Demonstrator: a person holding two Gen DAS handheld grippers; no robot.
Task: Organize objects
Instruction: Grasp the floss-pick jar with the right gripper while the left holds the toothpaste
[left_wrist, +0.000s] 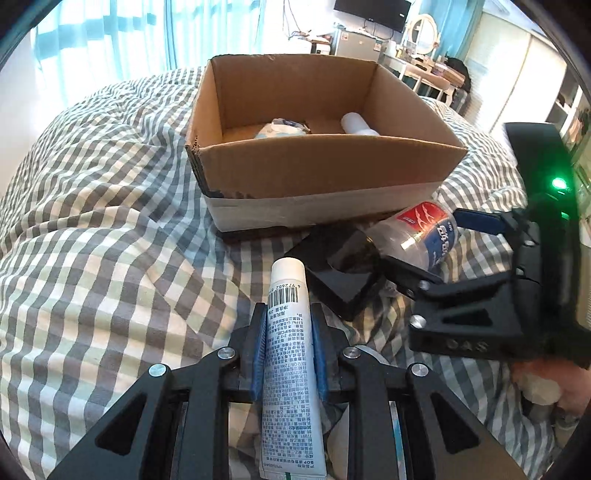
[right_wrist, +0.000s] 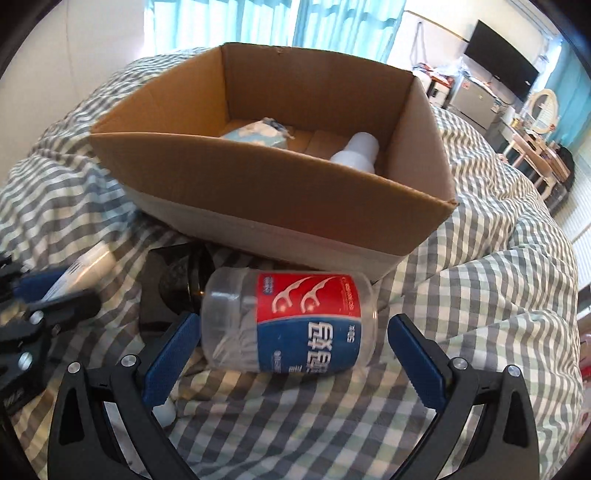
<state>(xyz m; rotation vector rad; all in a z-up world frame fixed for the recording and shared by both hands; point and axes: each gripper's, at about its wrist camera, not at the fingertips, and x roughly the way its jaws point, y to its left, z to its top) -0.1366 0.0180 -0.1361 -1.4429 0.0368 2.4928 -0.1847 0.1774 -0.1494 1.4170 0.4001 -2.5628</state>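
I am clamping the tube (left_wrist: 291, 354) in the left gripper (left_wrist: 289, 325), cap aimed at the cardboard box (left_wrist: 325, 173). The right gripper (right_wrist: 291, 354), spread wide, is straddling the floss-pick jar (right_wrist: 291, 321) lying on the bedcover (right_wrist: 498, 295).

checked bed (right_wrist: 480, 295): cardboard box (right_wrist: 280, 192), floss jar (right_wrist: 291, 325) (on side), black case (left_wrist: 343, 273).

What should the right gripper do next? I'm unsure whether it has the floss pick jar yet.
Probably close the right gripper on the floss pick jar. The jar lies on its side on the checked duvet between the open blue pads, one pad at its clear end, the other apart from it. The left gripper already holds a tube.
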